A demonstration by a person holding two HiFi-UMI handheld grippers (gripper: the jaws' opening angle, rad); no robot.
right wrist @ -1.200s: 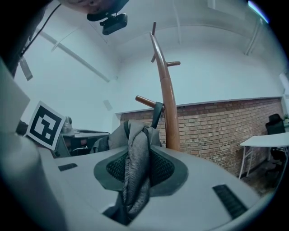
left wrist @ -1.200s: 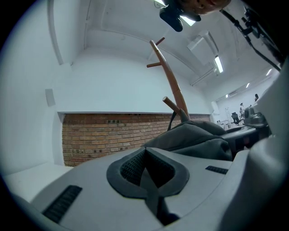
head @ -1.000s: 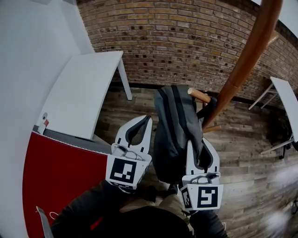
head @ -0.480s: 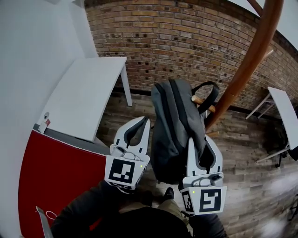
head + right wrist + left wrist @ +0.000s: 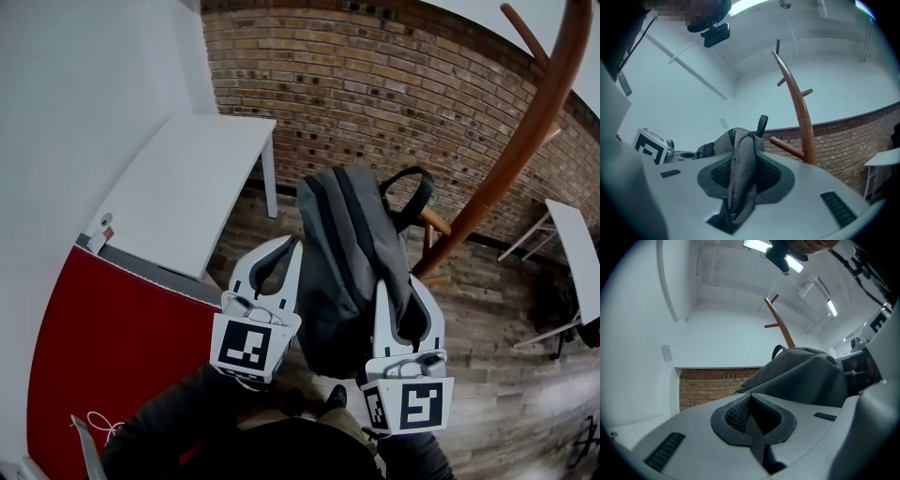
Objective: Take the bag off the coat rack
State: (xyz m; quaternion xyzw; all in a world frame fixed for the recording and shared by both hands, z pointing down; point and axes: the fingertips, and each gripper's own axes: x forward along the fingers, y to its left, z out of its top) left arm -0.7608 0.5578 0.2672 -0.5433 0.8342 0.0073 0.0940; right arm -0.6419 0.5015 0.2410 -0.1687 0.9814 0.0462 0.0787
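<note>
In the head view, the grey bag [image 5: 352, 262] is hanging in the middle of the frame, between the two grippers. The left gripper [image 5: 295, 242] is sitting at the bag's 9 o'clock, its tips lying against the bag's side. The right gripper [image 5: 398, 286] is sitting at the bag's 4 o'clock. The bag's black top loop [image 5: 412, 187] is standing at 1 o'clock from the bag, just beside a peg [image 5: 433, 220] of the wooden coat rack [image 5: 525, 141]; whether they are touching is unclear. A white table [image 5: 187, 187] is standing at 10 o'clock before the brick wall [image 5: 394, 84].

In the left gripper view, the jaws are lying closed together with only a thin dark seam between them. The bag is bulging at 2 o'clock, the coat rack rising behind it at 12 o'clock.

In the right gripper view, the jaws are clamping a grey mesh strap [image 5: 740, 178] of the bag. The coat rack is standing at 2 o'clock.
</note>
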